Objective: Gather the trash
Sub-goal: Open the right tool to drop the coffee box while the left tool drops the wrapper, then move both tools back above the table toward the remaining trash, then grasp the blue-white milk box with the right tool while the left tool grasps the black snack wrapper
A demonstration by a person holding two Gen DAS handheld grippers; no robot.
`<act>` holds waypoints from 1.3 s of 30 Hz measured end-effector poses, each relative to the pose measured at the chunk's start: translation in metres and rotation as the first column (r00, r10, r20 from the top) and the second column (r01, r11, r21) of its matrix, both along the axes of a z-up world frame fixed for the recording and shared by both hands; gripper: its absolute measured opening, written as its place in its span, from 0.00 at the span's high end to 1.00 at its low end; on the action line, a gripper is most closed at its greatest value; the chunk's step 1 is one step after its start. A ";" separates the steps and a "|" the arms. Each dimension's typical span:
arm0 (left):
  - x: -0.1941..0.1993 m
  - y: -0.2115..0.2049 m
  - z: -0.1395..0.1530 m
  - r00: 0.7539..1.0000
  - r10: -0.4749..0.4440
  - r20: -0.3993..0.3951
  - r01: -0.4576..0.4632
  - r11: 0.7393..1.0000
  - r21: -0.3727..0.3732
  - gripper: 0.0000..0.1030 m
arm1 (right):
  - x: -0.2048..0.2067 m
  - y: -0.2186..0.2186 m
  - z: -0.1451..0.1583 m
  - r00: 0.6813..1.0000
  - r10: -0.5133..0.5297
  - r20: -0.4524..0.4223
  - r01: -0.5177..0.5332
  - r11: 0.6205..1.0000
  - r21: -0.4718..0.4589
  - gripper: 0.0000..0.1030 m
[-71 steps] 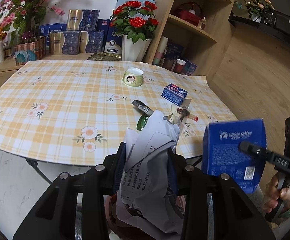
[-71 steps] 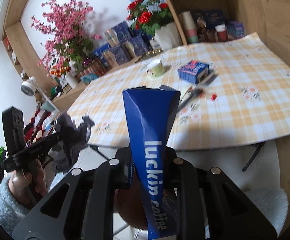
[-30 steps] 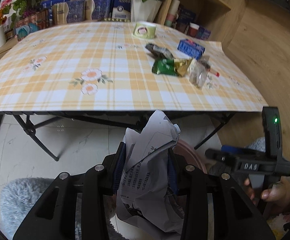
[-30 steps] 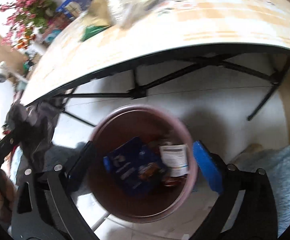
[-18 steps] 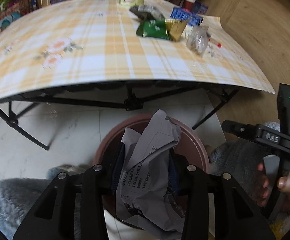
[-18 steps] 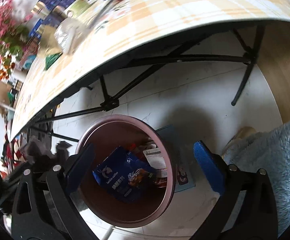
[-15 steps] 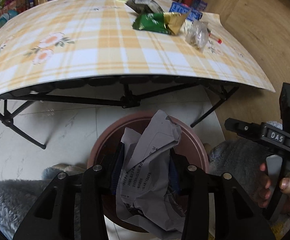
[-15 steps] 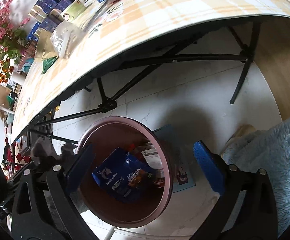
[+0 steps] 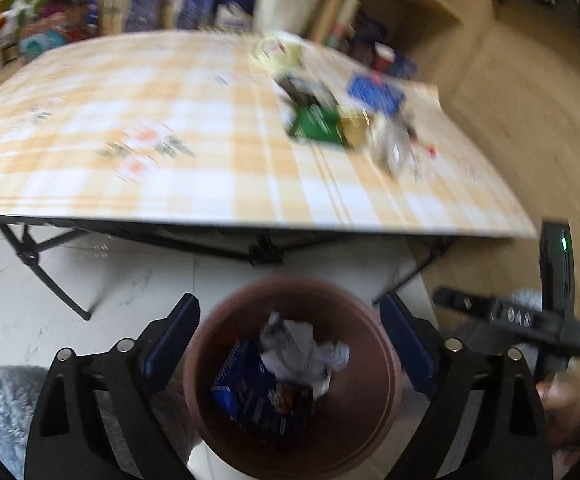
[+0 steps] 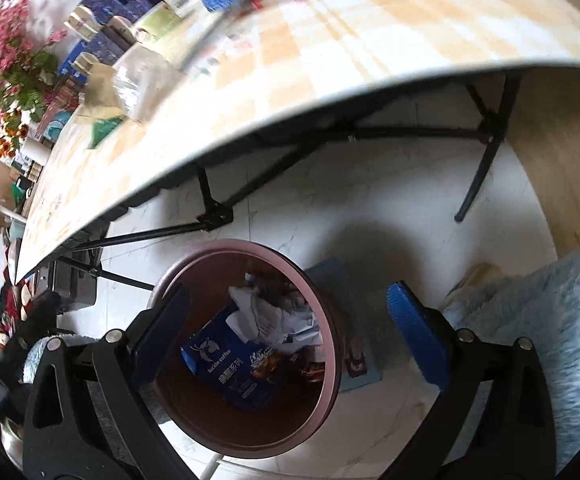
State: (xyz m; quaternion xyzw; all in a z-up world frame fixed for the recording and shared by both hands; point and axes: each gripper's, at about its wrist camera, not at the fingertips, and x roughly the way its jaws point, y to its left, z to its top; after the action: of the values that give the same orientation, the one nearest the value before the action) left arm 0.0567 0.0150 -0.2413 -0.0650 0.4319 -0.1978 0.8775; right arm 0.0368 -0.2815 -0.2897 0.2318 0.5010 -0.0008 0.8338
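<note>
- The left claw [image 9: 290,344] hangs over the brown bin [image 9: 386,364] on the floor, its jaws having just been opening; they now stand wide apart with nothing between them.
- The crumpled paper [image 9: 302,350] lies inside the bin, on top of the blue coffee bag [image 10: 225,360] and other wrappers, so this drop looks done.
- The right claw [image 10: 285,332] is also spread wide and empty, aimed down at the same bin from the other side.
- More trash waits on the table [image 9: 209,184]: a green packet [image 9: 314,124], a clear crumpled wrapper [image 9: 394,148], a blue carton [image 9: 374,90] and a small round tub [image 9: 277,50], clustered toward the far right part of the checked cloth.
- To finish this step well, I would lift the left claw straight up before swinging away, so the pads do not knock the bin's rim.
- Keep both claws spread on the way back to the table, and keep them well apart from each other, since the right one sits close beside the left here.
- Next, the nearer pieces, the clear wrapper and green packet, look the easiest picks; thin packets are best pinched at a raised edge, not pressed flat.
- The left view is blurred, so finer detail on the table cannot be told.
</note>
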 end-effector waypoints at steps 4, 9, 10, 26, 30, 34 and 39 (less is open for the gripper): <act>-0.001 0.012 0.014 0.996 0.070 0.059 -0.068 0.997 -0.039 0.10 | -0.004 0.002 0.024 0.996 0.043 0.082 -0.040 0.998 -0.039 0.06; -0.004 0.019 0.028 0.989 0.101 0.108 -0.095 0.994 -0.051 0.10 | -0.003 0.006 0.048 0.985 0.099 0.143 -0.083 0.990 -0.112 0.06; -0.004 0.020 0.031 0.988 0.105 0.118 -0.099 0.994 -0.052 0.10 | -0.003 0.007 0.054 0.981 0.110 0.158 -0.089 0.987 -0.134 0.06; 0.030 0.028 0.079 0.969 0.094 0.230 -0.093 0.996 -0.017 0.10 | 0.042 -0.024 0.116 0.947 0.165 0.277 -0.093 0.963 -0.254 0.06; 0.049 0.026 0.087 0.971 0.090 0.223 -0.088 0.996 -0.019 0.10 | 0.072 -0.038 0.122 0.942 0.196 0.274 -0.120 0.955 -0.269 0.06; 0.072 0.020 0.087 0.974 0.090 0.205 -0.090 0.996 -0.011 0.10 | 0.112 -0.046 0.127 0.934 0.234 0.269 -0.156 0.946 -0.283 0.06; 0.098 0.013 0.082 0.981 0.098 0.165 -0.092 0.995 -0.042 0.10 | 0.170 -0.045 0.130 0.911 0.323 0.258 -0.212 0.901 -0.379 0.06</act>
State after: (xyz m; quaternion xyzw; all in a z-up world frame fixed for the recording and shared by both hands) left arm 0.1547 0.0284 -0.1594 -0.0835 0.3500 -0.1677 0.9178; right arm 0.2064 -0.3264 -0.1596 0.0083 0.3812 0.0647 0.9222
